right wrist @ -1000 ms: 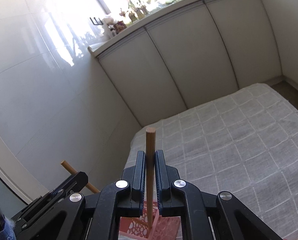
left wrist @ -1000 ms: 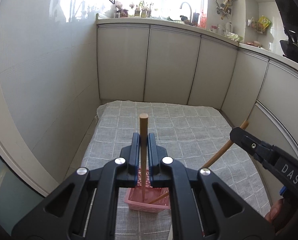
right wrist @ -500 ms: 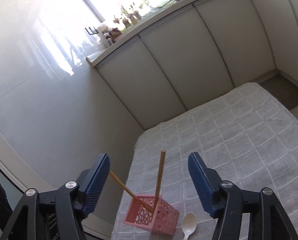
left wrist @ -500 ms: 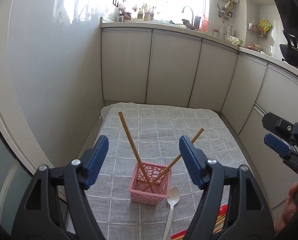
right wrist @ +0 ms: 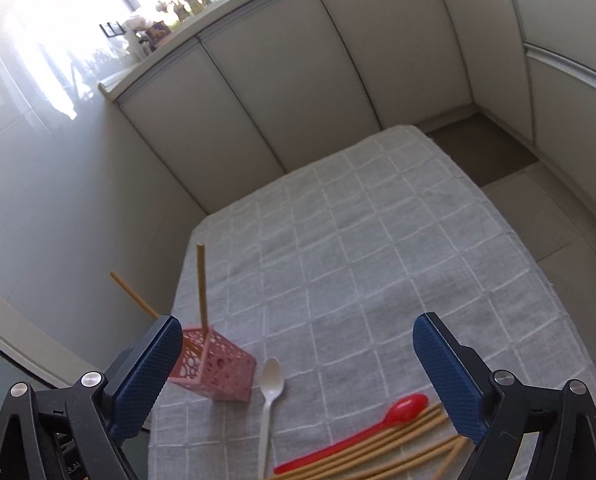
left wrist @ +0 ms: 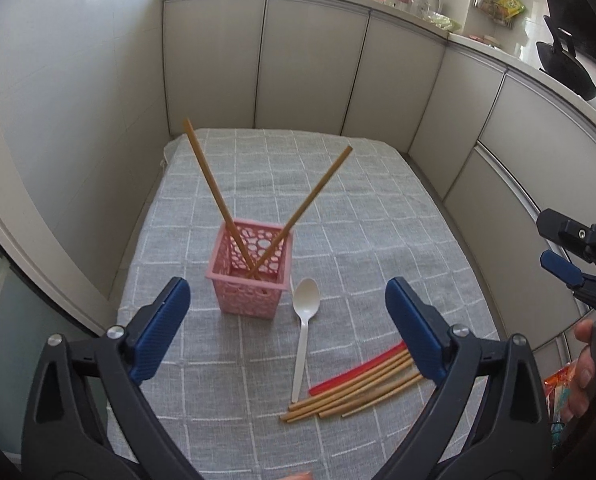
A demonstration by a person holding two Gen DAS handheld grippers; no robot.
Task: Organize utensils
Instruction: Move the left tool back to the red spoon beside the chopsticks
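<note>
A pink perforated basket (left wrist: 250, 280) stands on the grey checked cloth (left wrist: 338, 200) with two wooden chopsticks leaning crossed in it, one to the left (left wrist: 214, 184) and one to the right (left wrist: 314, 196). A white spoon (left wrist: 304, 320) lies just right of the basket. Nearer lie a red spoon (right wrist: 402, 404) and a bundle of several wooden chopsticks (left wrist: 354, 392). My left gripper (left wrist: 286, 286) hangs above and short of the basket, its jaws opening wide with nothing between them. My right gripper (right wrist: 298, 320) is likewise opening and holds nothing, and its basket (right wrist: 218, 372) sits low left.
Pale cabinet doors (left wrist: 310, 68) close off the far side and right of the table, and a glossy wall (left wrist: 58, 120) runs along its left edge. A hand (left wrist: 582, 364) grips the right tool at the frame edge, above an orange packet (left wrist: 558, 392). Floor tiles (right wrist: 558, 216) show past the table's right edge.
Both grippers went from shut on a chopstick to wide open. The two chopsticks now lean in the basket. Both grippers pulled back, bringing the spoons and chopstick bundle into view.
</note>
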